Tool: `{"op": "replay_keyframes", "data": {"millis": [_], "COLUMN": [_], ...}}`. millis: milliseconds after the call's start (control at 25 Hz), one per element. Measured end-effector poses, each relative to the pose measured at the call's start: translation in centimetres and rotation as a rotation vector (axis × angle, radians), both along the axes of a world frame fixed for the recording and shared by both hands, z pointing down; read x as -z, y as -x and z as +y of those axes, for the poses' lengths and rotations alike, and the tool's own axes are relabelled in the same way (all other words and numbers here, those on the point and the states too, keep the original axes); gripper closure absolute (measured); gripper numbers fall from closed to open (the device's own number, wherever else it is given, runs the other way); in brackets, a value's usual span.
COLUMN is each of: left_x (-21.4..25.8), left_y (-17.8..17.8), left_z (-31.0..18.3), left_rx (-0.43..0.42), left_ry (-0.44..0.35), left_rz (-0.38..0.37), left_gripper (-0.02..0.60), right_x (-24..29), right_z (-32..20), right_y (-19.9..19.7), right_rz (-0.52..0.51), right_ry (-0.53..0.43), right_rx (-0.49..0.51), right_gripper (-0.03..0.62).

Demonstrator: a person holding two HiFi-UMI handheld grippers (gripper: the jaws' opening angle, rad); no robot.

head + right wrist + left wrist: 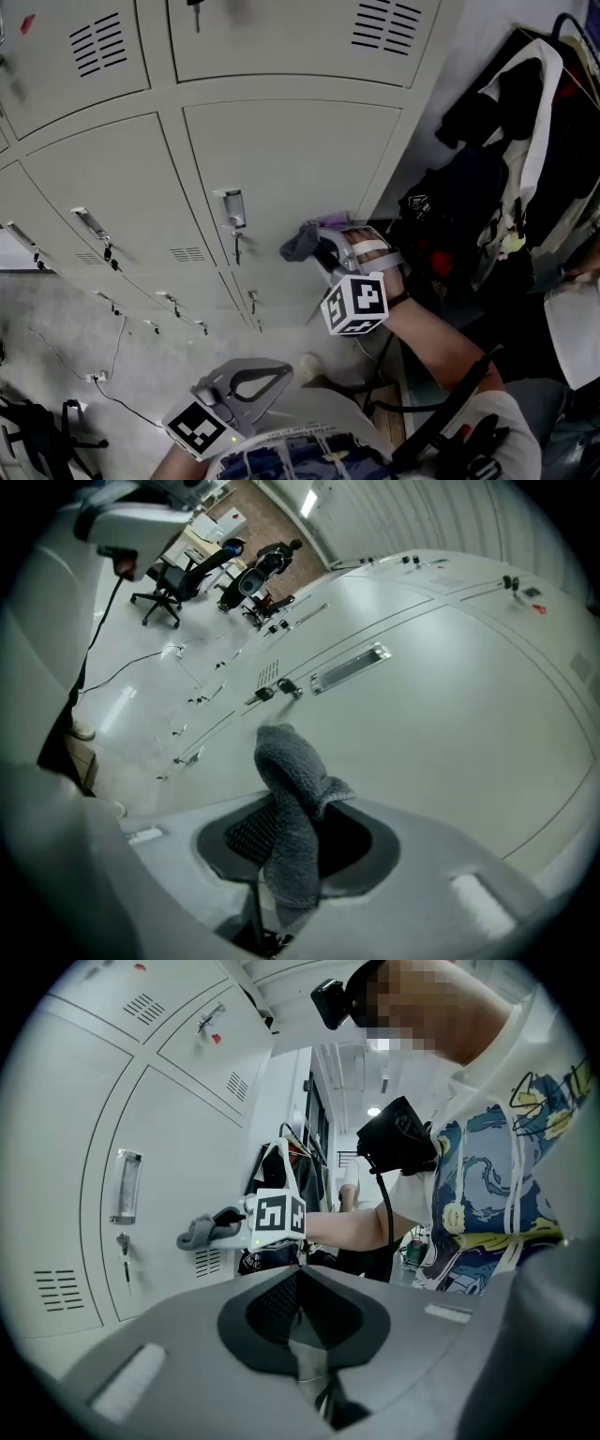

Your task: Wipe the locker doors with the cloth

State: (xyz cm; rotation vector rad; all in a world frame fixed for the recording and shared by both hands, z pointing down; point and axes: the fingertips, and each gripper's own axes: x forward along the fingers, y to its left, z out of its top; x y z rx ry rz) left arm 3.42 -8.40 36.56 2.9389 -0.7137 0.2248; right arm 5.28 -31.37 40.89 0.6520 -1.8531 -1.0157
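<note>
Pale floor (47,309), trailing cable (114,349), dark hung clothing (478,187), possibly office chairs (173,578) beyond

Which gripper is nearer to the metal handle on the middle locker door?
Right. The right gripper, shut on the cloth, is just beside the handle; the left gripper is lower, away from the locker door.

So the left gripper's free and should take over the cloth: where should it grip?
Probably the bunched end of the cloth that sticks out past the right gripper, coming from the left; the rest is clamped in its jaws.
</note>
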Motion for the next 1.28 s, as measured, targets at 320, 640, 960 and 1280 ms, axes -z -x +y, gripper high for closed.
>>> {"op": "replay_keyframes", "data": {"millis": [320, 640, 960, 1280], "left_x": [-0.3, -0.3, -0.2, -0.2], "left_y": [0.1, 0.3, 1.1, 1.5], "left_z": [-0.1, 0.2, 0.4, 0.5], "left_rx": [0.017, 0.02, 0.023, 0.008], "left_ry": [0.017, 0.012, 0.006, 0.008], "left_rz": [0.004, 0.007, 0.014, 0.028], "left_gripper": [0.578, 0.578, 0.578, 0.578], "right_x": [-7.7, -13.7, -5.9, 16.2], "right_z": [0.0, 0.1, 2.6, 5.0], "right_y": [0.4, 0.6, 1.3, 4.0], "right_rz": [0.059, 0.119, 0.061, -0.081], "right_ry": [0.09, 0.21, 0.191, -0.16], "right_rx": [0.002, -0.004, 0.027, 0.096], "right_gripper": [0.482, 0.482, 0.482, 0.482]}}
